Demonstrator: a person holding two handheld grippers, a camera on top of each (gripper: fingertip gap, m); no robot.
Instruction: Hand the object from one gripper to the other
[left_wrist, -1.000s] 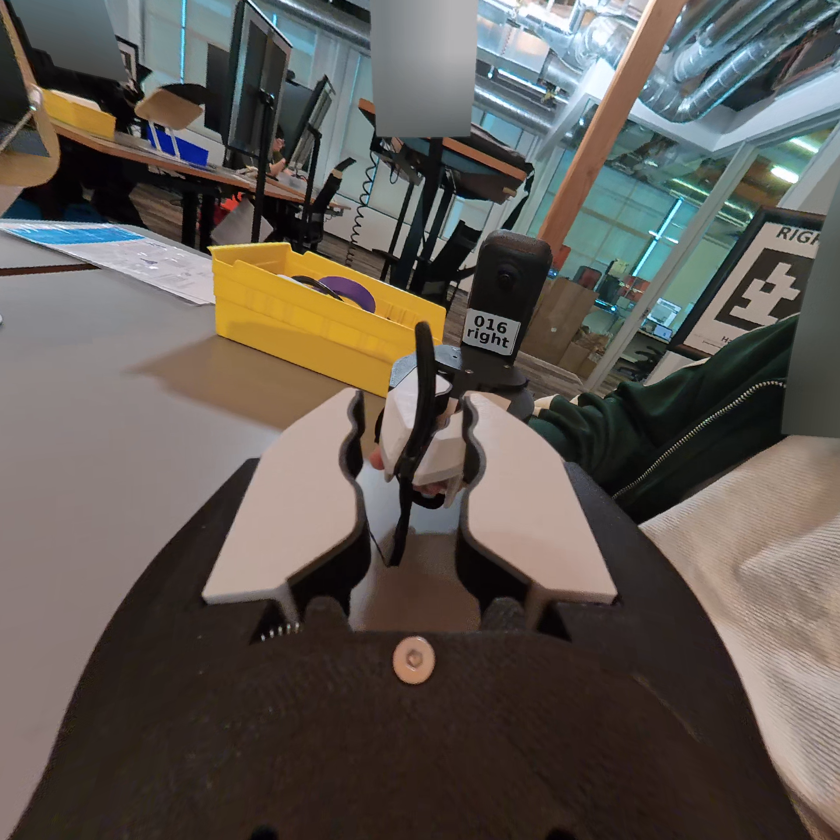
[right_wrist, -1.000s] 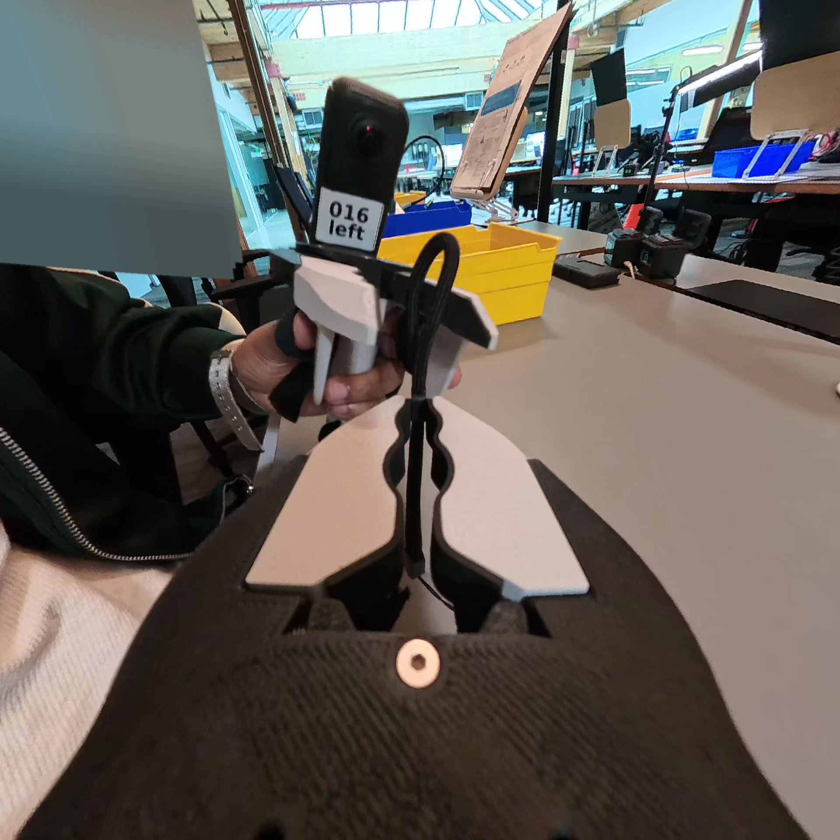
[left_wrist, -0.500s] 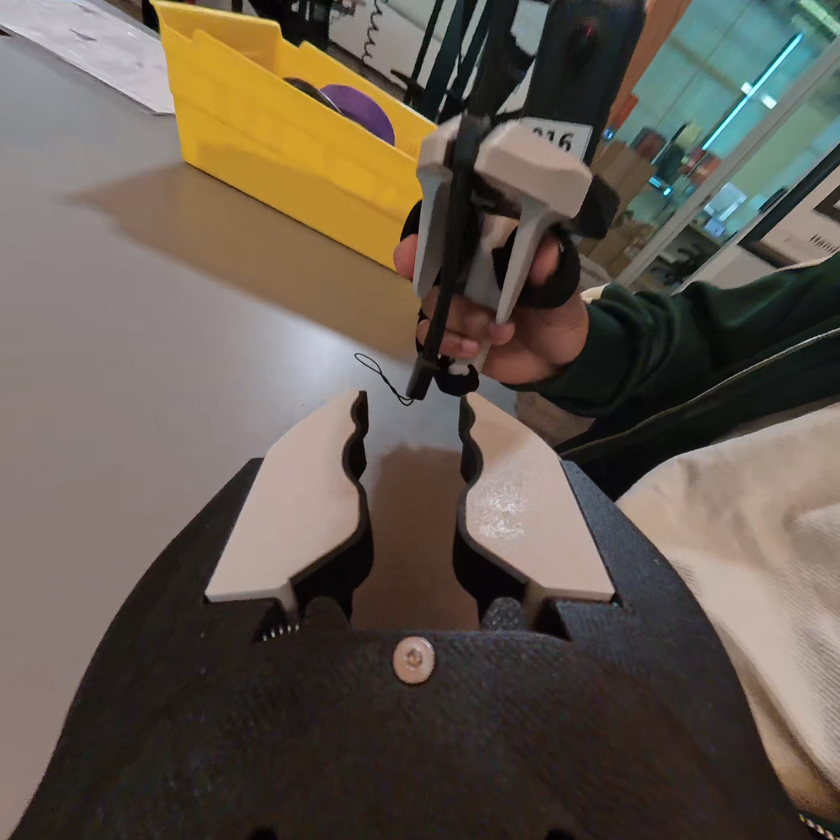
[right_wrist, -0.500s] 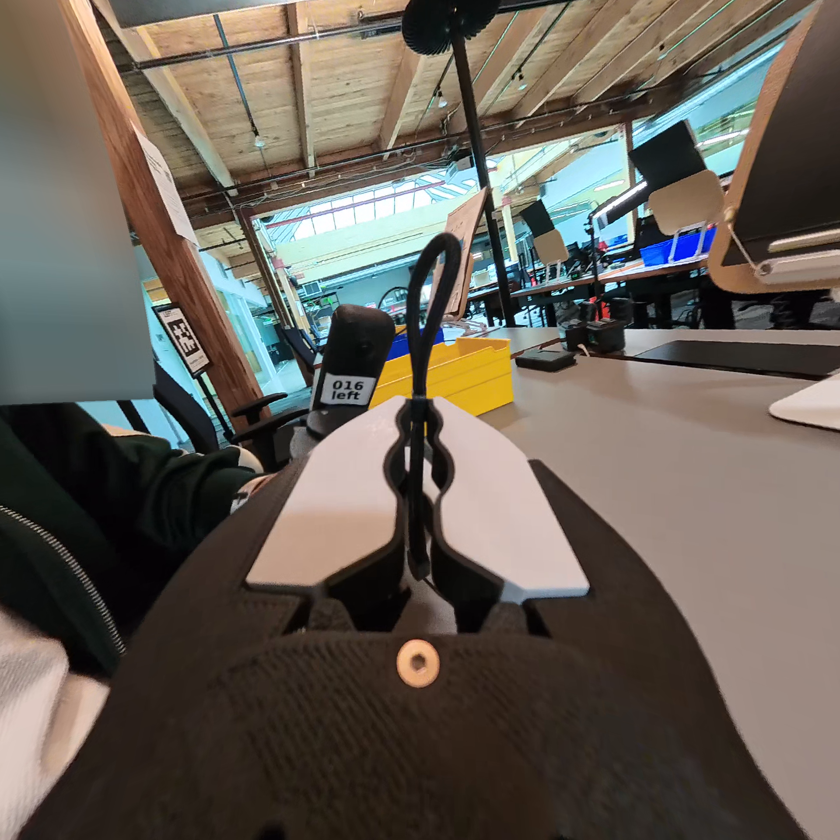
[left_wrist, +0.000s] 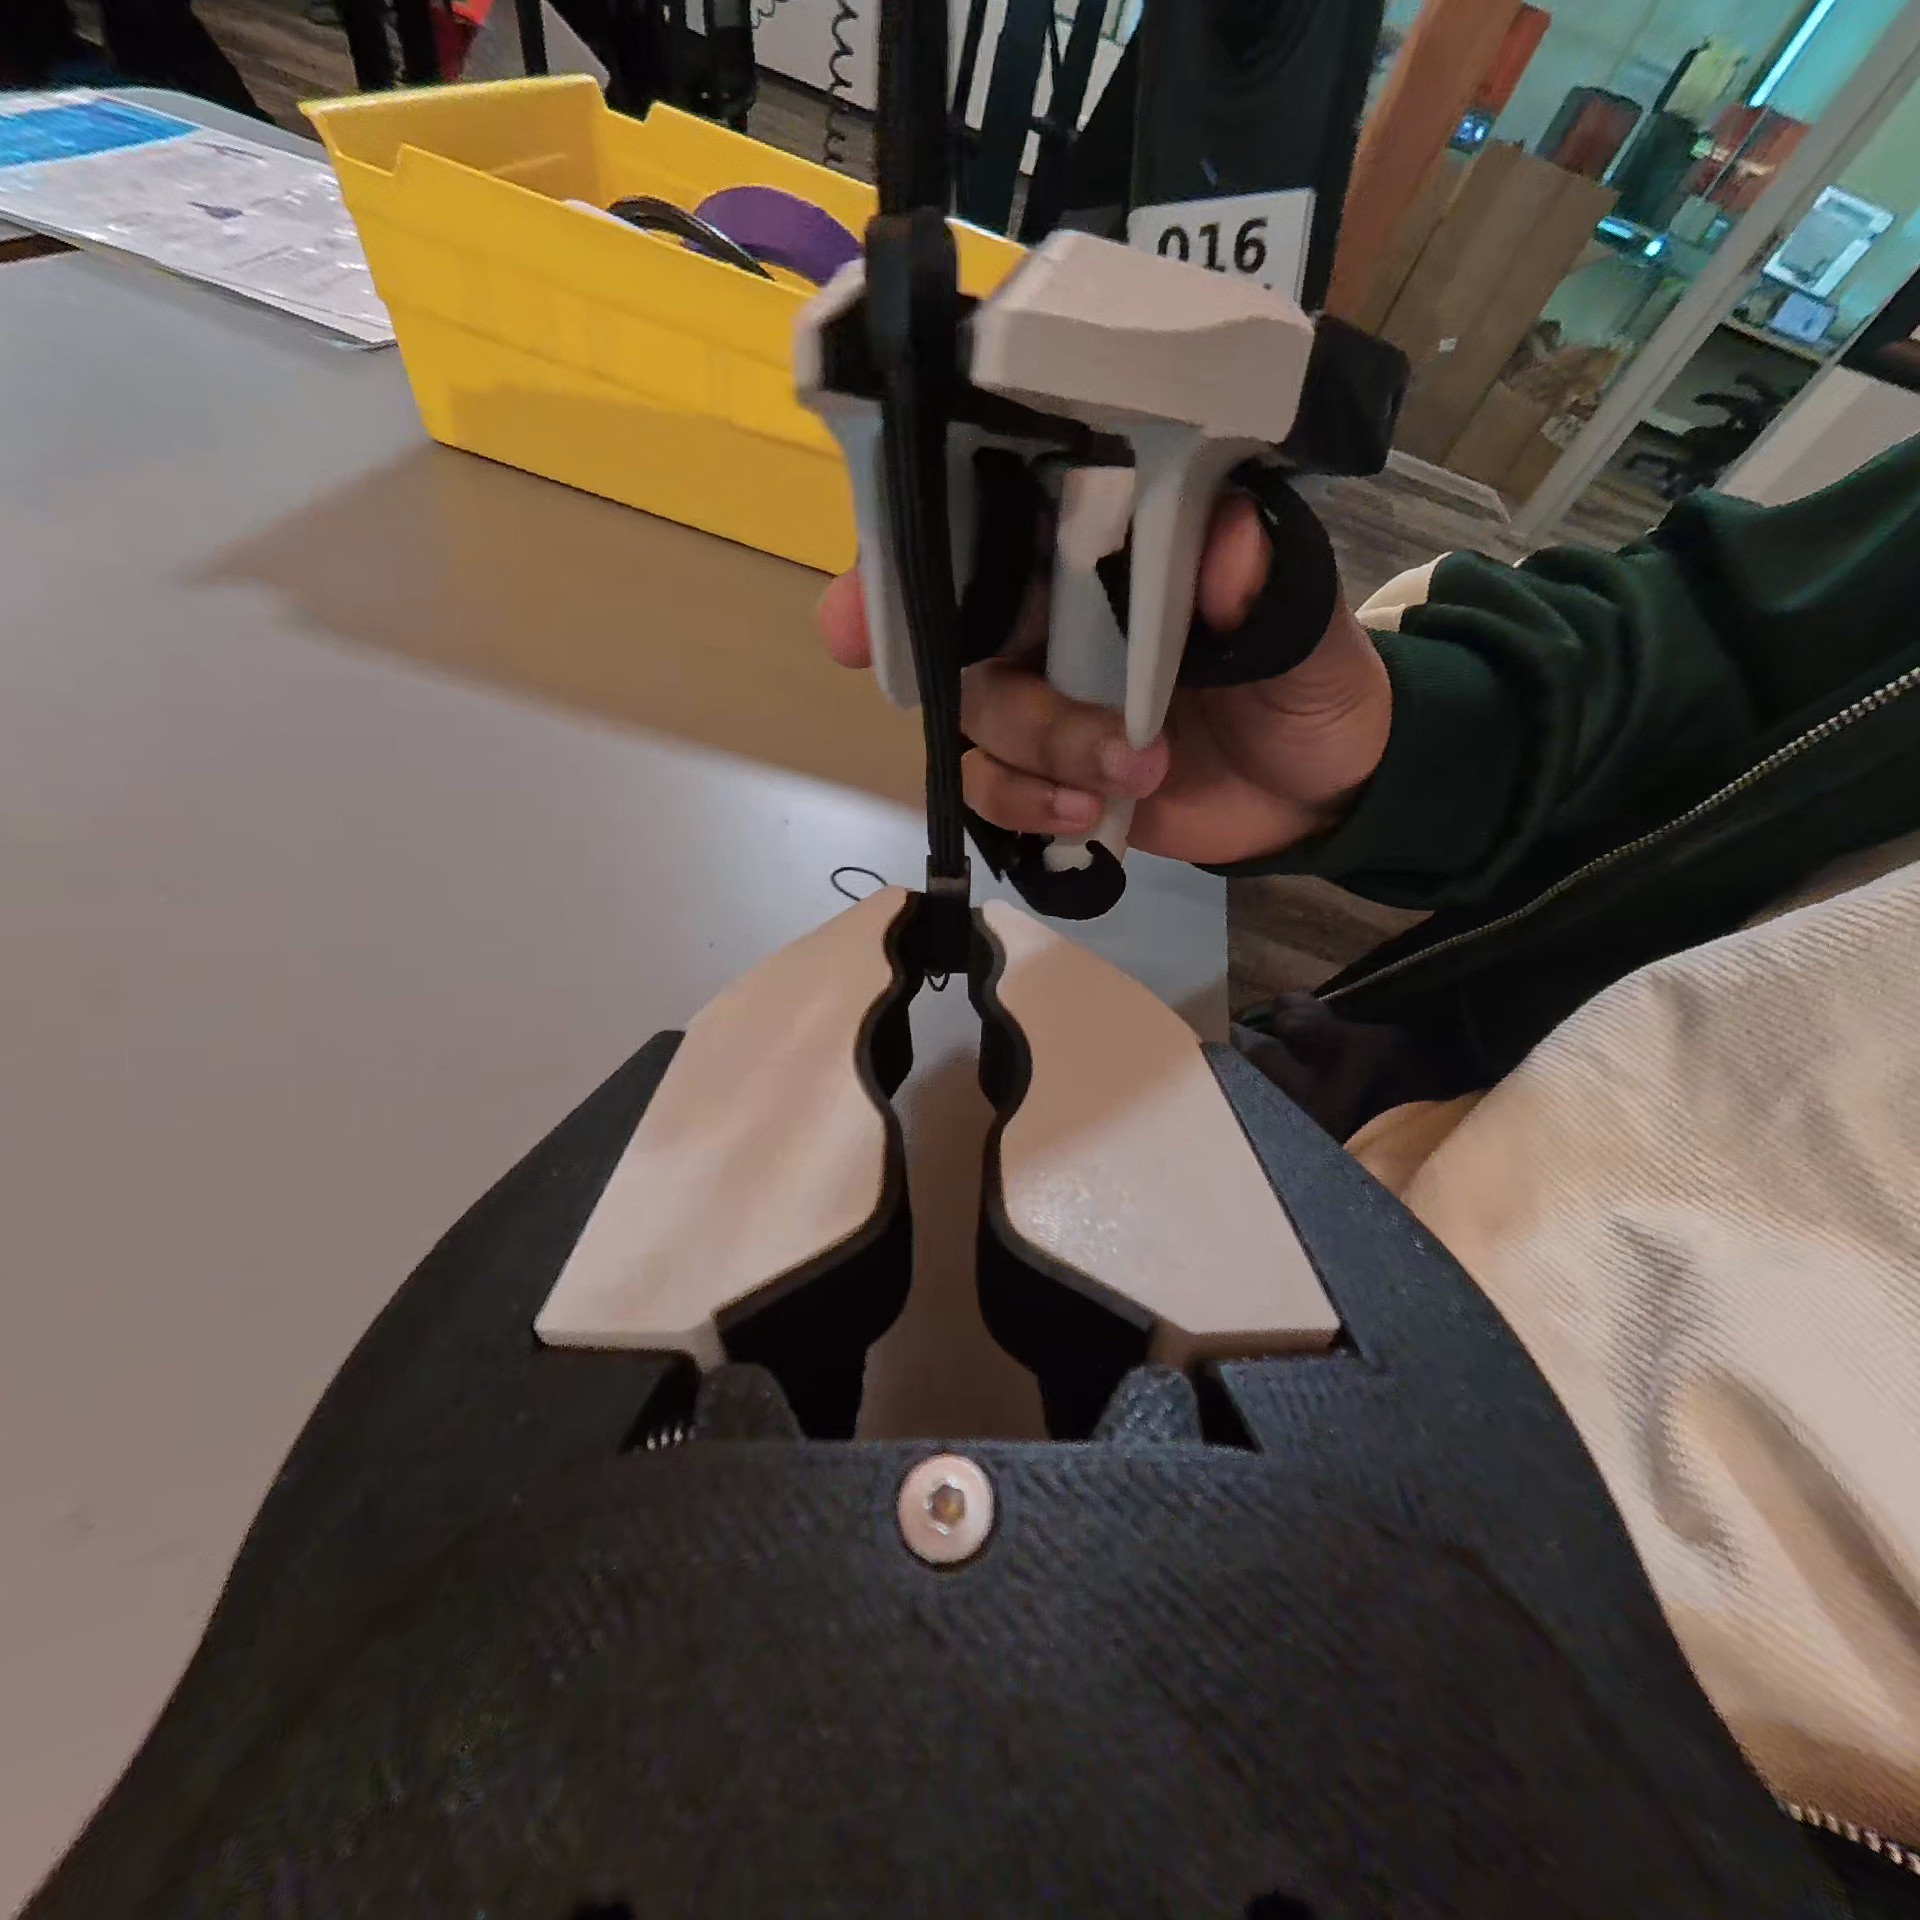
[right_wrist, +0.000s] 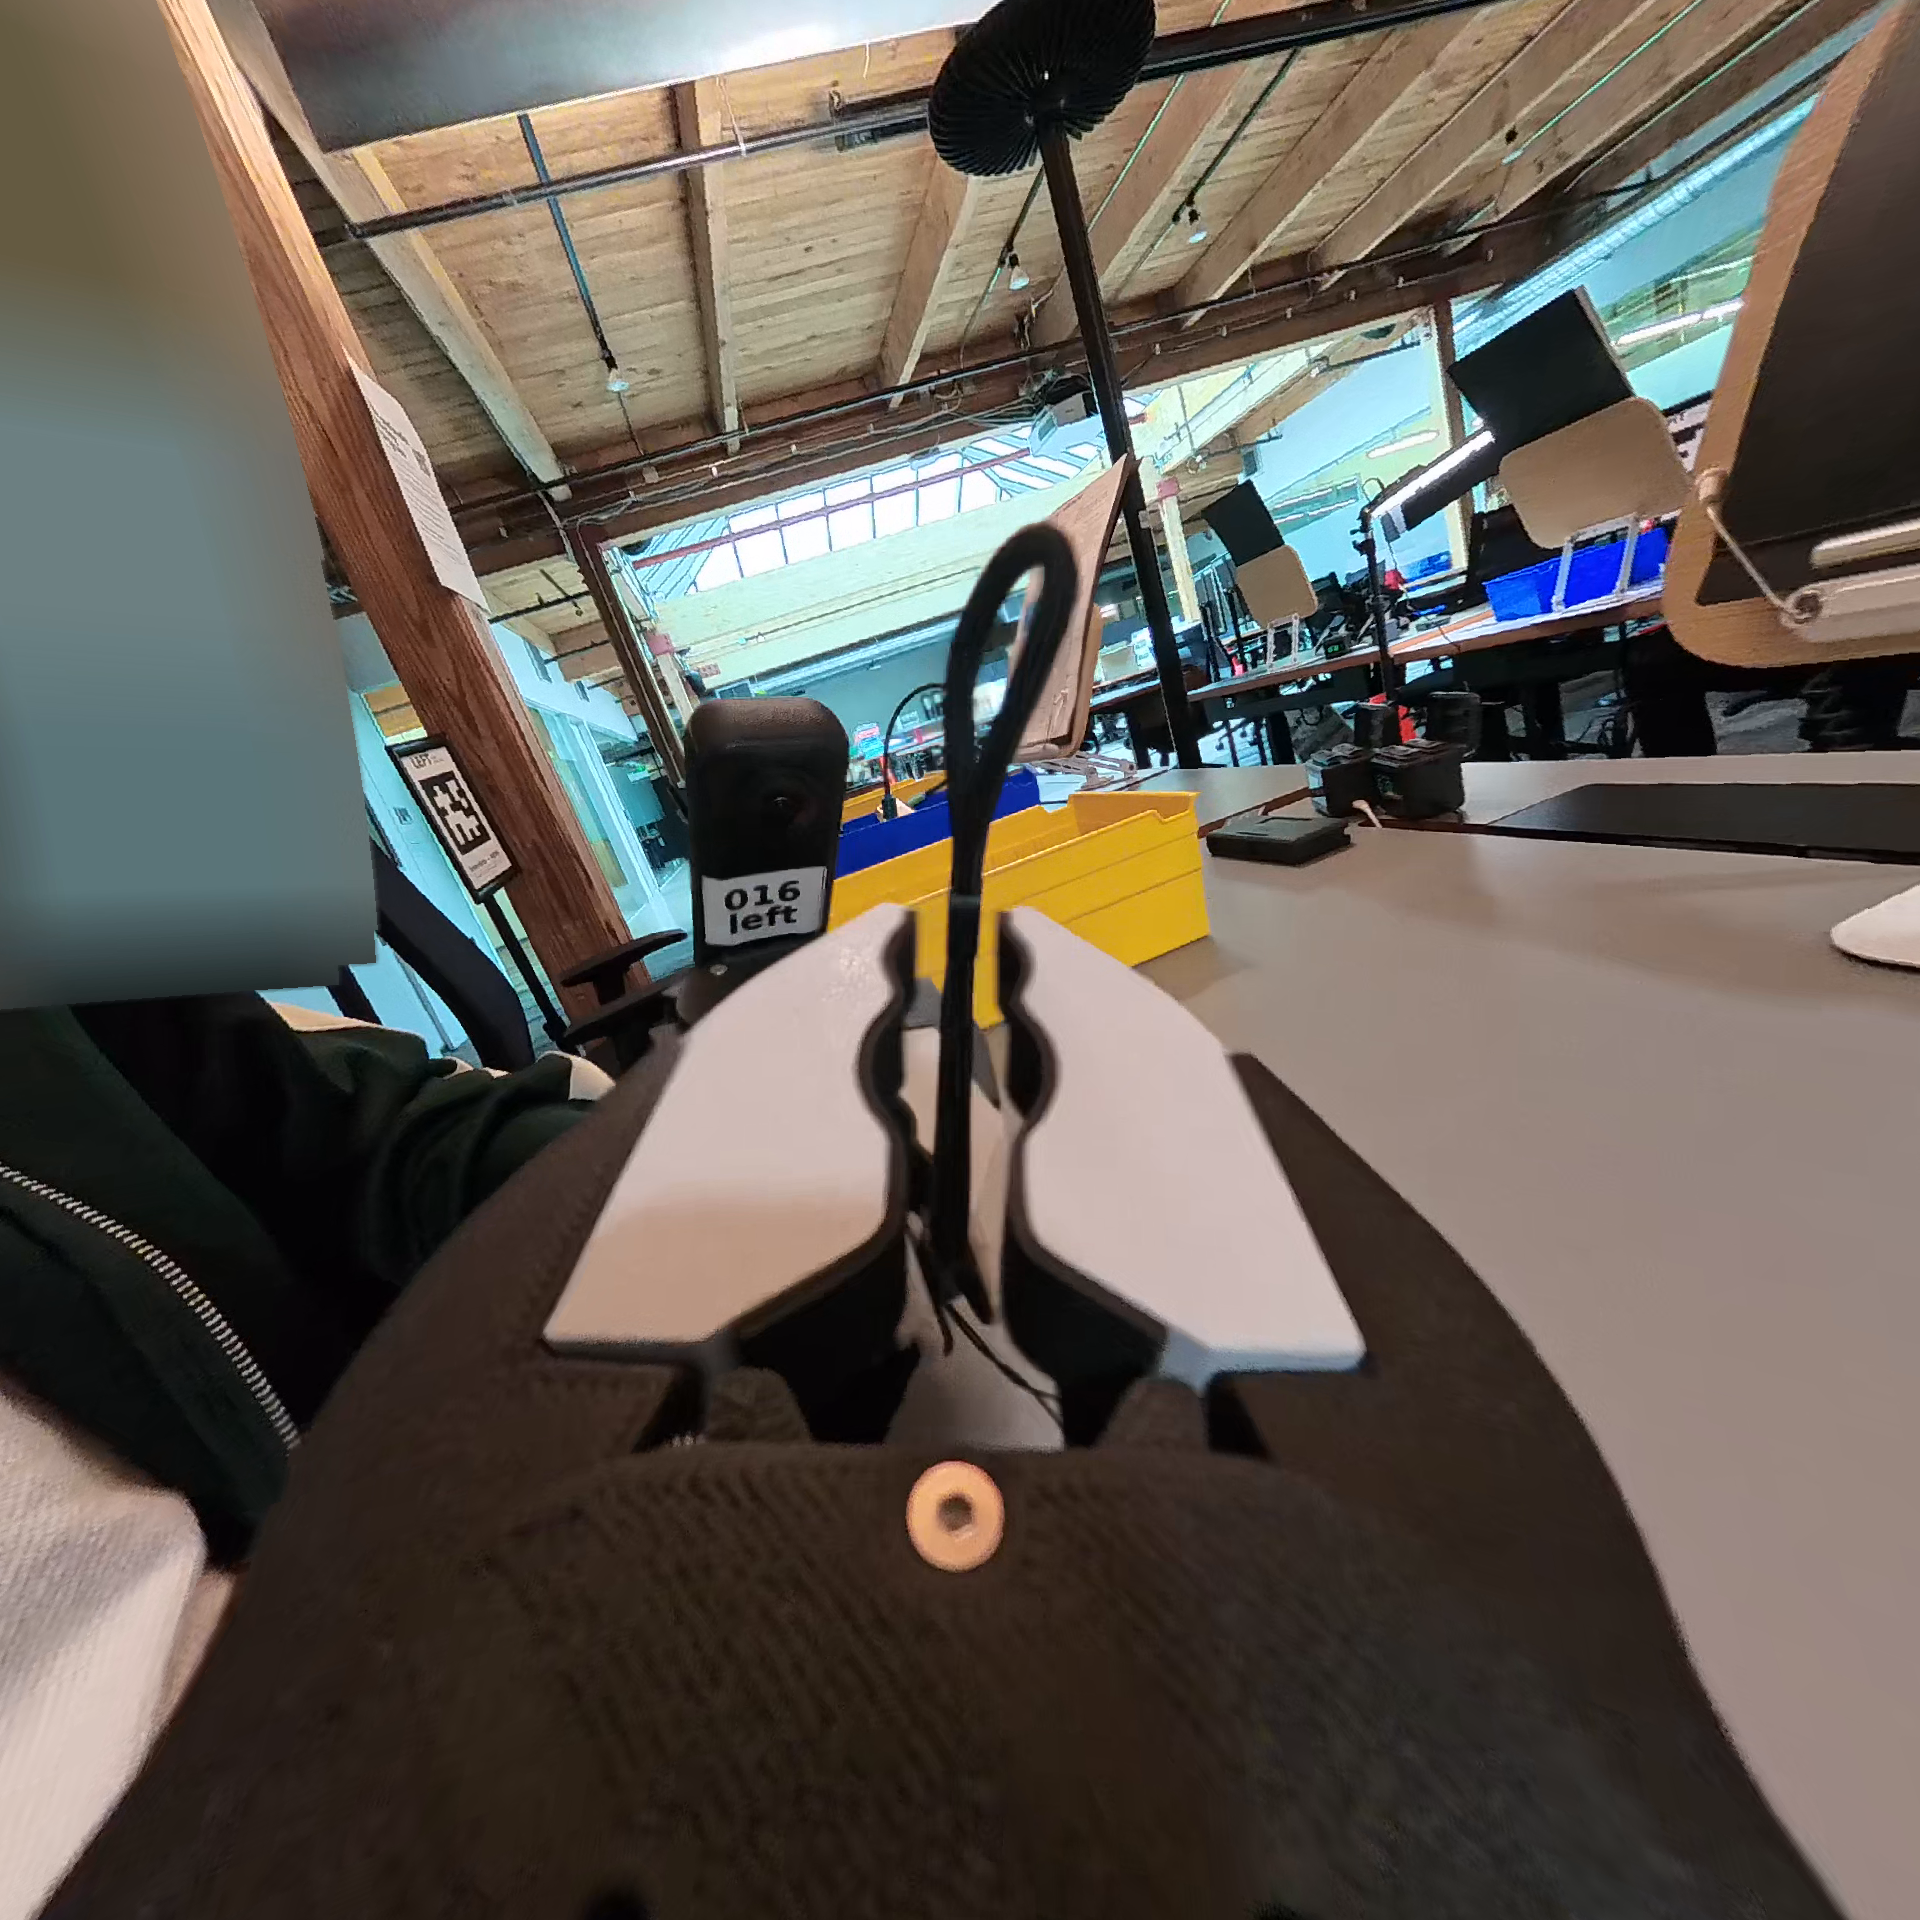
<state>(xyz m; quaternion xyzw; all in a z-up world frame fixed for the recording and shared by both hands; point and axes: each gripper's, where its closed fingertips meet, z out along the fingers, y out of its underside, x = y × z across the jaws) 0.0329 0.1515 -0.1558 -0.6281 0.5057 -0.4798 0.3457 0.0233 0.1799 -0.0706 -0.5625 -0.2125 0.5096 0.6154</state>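
A black looped strap (left_wrist: 920, 520) hangs upright between the two grippers. My left gripper (left_wrist: 945, 935) is shut on the strap's lower end, at its small clasp. The right gripper (left_wrist: 914, 312) is just above and beyond it, held in a person's hand (left_wrist: 1195, 748), and the strap runs up between its white fingers. In the right wrist view the right gripper (right_wrist: 958, 935) has its jaws slightly parted, with the strap (right_wrist: 977, 727) standing loose in the gap and its loop rising above the tips. The left gripper's camera (right_wrist: 764, 810) shows just behind.
A yellow bin (left_wrist: 582, 312) with a purple item stands on the grey table (left_wrist: 312, 831) beyond the grippers; it also shows in the right wrist view (right_wrist: 1101, 862). Papers (left_wrist: 187, 197) lie at the far left. Black devices (right_wrist: 1382, 779) sit farther back.
My left gripper has moved up to the strap's lower end and shut on it. The right gripper's jaws, shut on the strap before, have parted.
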